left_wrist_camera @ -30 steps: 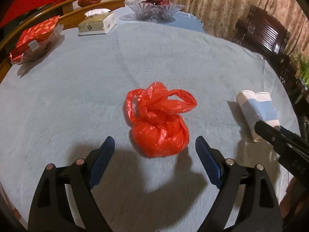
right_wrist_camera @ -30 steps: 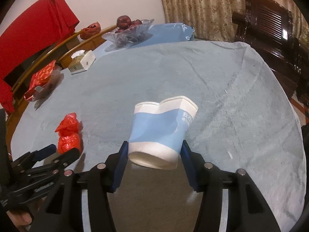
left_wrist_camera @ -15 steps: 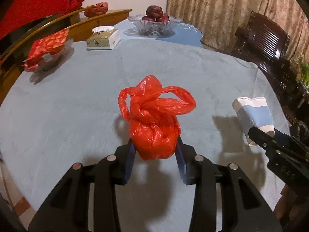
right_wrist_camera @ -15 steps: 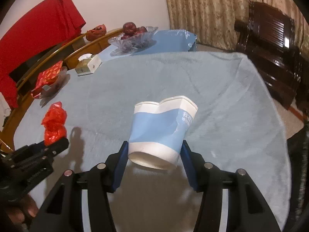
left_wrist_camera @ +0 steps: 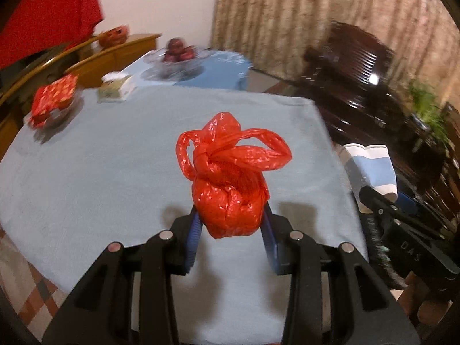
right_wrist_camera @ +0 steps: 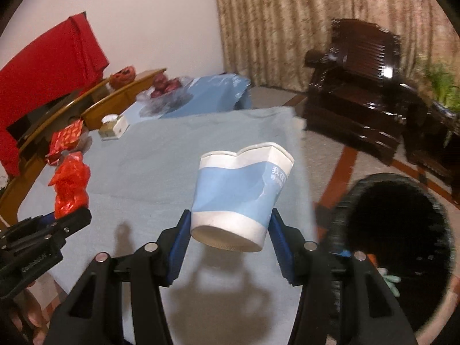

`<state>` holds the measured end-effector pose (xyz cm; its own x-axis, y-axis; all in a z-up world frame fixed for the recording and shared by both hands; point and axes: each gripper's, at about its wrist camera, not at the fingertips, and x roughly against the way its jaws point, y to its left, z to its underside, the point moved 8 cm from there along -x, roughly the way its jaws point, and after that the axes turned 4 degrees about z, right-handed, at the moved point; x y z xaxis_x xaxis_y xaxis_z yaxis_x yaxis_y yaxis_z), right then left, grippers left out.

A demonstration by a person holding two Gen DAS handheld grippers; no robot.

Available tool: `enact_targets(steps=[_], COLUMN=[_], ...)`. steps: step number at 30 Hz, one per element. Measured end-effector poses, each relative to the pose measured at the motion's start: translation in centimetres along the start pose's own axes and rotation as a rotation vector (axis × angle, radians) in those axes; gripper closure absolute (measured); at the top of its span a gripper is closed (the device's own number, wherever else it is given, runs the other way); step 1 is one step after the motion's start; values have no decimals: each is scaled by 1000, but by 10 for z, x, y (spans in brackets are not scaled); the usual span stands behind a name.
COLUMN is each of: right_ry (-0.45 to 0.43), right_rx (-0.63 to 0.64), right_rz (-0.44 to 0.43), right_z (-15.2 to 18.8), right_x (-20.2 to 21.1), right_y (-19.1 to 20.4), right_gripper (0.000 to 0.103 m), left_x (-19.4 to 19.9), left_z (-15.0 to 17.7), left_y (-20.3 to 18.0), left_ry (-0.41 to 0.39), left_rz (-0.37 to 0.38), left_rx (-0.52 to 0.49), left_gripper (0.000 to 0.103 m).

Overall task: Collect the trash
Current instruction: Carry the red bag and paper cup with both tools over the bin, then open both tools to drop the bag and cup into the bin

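My left gripper (left_wrist_camera: 231,230) is shut on a knotted red plastic bag (left_wrist_camera: 230,178) and holds it above the blue-grey tablecloth (left_wrist_camera: 100,158). The bag also shows at the left of the right wrist view (right_wrist_camera: 70,184). My right gripper (right_wrist_camera: 230,235) is shut on a crushed blue and white paper cup (right_wrist_camera: 241,195), held in the air over the table's right edge. The cup also shows at the right of the left wrist view (left_wrist_camera: 371,169). A black round bin (right_wrist_camera: 394,238) stands on the floor below and right of the cup.
On the far side of the table are a glass fruit bowl (left_wrist_camera: 178,60), a tissue box (left_wrist_camera: 115,89) and a red wrapped packet (left_wrist_camera: 54,97). A dark wooden chair (right_wrist_camera: 362,86) and a plant (right_wrist_camera: 440,83) stand to the right. A curtain hangs behind.
The left gripper closed on the red bag and lifted it off the table. Both grippers rose and swung right, and the black bin came into the right wrist view.
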<state>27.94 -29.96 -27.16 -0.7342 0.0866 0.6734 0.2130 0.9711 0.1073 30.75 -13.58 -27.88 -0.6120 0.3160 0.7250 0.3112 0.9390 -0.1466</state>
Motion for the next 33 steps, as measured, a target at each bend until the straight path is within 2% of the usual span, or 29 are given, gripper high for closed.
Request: enact_targets(steps=[5, 12, 16, 21, 24, 28, 33], right_ry=[-30, -46, -7, 71, 135, 203, 217], right_rx=[-50, -120, -188, -258, -278, -333, -366], right_rz=[54, 172, 227, 269, 301, 315, 324], right_z=[2, 18, 34, 57, 70, 89, 101], right_x=[37, 72, 71, 47, 25, 8, 6], right_y=[-57, -149, -199, -250, -272, -296, -309], right_gripper=[50, 50, 50, 50, 48, 44, 44], left_x=[13, 1, -27, -69, -92, -122, -139], left_z=[8, 20, 31, 46, 56, 69, 79], left_y=[-77, -174, -229, -284, -306, -324, -323], left_ry=[-4, 21, 81, 177, 246, 333, 366], left_rz=[89, 186, 247, 306, 332, 344, 346], left_rx=[-77, -202, -276, -349, -383, -406, -424], left_gripper=[66, 66, 66, 66, 63, 50, 39])
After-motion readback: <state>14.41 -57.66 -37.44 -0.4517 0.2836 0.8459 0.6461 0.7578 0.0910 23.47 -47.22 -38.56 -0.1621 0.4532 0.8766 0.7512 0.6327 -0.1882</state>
